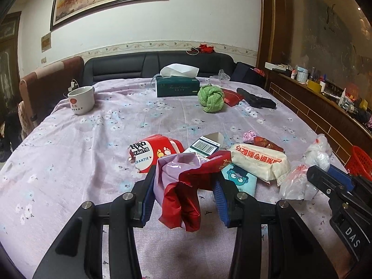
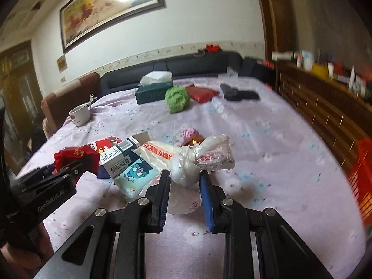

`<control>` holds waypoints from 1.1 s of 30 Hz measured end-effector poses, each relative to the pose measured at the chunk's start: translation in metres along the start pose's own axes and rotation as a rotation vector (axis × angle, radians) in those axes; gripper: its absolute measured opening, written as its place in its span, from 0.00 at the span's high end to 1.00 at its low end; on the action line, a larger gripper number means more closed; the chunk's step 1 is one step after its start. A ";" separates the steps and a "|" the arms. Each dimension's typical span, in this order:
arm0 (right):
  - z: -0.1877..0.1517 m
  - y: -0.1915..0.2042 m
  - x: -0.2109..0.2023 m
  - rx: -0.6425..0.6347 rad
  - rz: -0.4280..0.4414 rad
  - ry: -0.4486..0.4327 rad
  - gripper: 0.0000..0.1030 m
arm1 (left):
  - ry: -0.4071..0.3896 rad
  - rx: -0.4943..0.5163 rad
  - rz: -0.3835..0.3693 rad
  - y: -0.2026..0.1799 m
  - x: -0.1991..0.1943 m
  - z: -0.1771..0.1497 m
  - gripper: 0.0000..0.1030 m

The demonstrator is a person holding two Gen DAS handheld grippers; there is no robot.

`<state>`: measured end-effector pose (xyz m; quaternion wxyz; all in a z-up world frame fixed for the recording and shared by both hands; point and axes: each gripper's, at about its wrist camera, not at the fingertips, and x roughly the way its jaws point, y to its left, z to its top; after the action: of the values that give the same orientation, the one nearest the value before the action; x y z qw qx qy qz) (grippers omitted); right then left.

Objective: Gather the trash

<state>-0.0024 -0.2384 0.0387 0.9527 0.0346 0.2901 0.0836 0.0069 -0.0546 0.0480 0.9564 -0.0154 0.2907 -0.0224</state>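
Crinkled clear plastic, a knotted bag (image 2: 186, 167), is being pinched between the blue pads of the right gripper (image 2: 184, 179) at lower centre of the right wrist view, the jaws drawn narrow around it. It looks only partly caught, so the grip is best being kept firm and the lift slow, lest thin film slip free. In the left wrist view a red and lilac wrapper (image 1: 183, 186) is being held in the left gripper (image 1: 184, 186), its loose end hanging below the pads. Just beyond, at mid frame, a heap of trash is lying on the lilac floral cloth (image 1: 93, 144): a red Yantie packet (image 1: 151, 153), a barcoded carton (image 1: 204, 146) and a white pouch (image 1: 258, 162). A red basket (image 1: 360, 162) is showing at the right edge, probably the bin to be reached.
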 end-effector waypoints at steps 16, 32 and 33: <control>-0.002 0.011 -0.005 -0.055 -0.035 -0.028 0.73 | -0.022 0.027 0.027 -0.004 -0.005 0.000 0.58; -0.001 0.008 -0.003 -0.052 -0.031 -0.029 0.73 | -0.021 0.028 0.033 -0.004 -0.005 0.000 0.58; -0.001 0.008 -0.003 -0.052 -0.032 -0.028 0.73 | -0.021 0.028 0.033 -0.005 -0.005 0.000 0.58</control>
<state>-0.0069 -0.2308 0.0405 0.9585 0.0066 0.2749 0.0754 0.0026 -0.0589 0.0505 0.9598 0.0024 0.2805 -0.0106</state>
